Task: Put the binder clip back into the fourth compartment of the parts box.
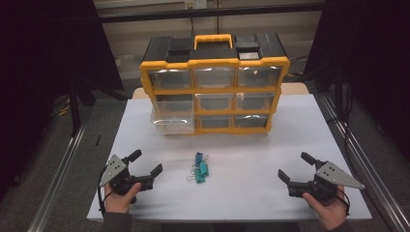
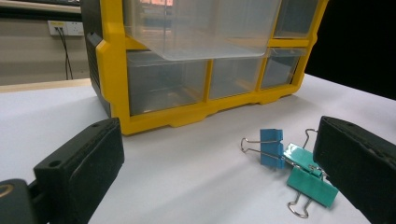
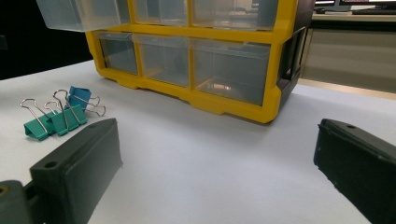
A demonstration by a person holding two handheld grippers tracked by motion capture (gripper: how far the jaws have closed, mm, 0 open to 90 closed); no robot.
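Success with the binder clips [image 1: 199,167], lying near the middle of the worktop's [image 1: 251,159] front edge, likely asks that the left gripper [image 1: 145,166], wide open and empty like the right gripper [image 1: 295,166], closes on one clip's body, not its wire handles.

Dim, soft overhead light; dark surroundings, perhaps slightly blurred edges.

No legible text, label, brand, number or sign. The yellow-and-black plastic drawer cabinet [image 1: 214,82] with clear drawers carries no readable marking on frame, handle or drawer fronts; the teal and blue metal binder clips [image 1: 199,168] are unprinted; the white tabletop [image 1: 270,150] bears no writing. The white wall socket plate [image 2: 65,28] shows nothing readable.
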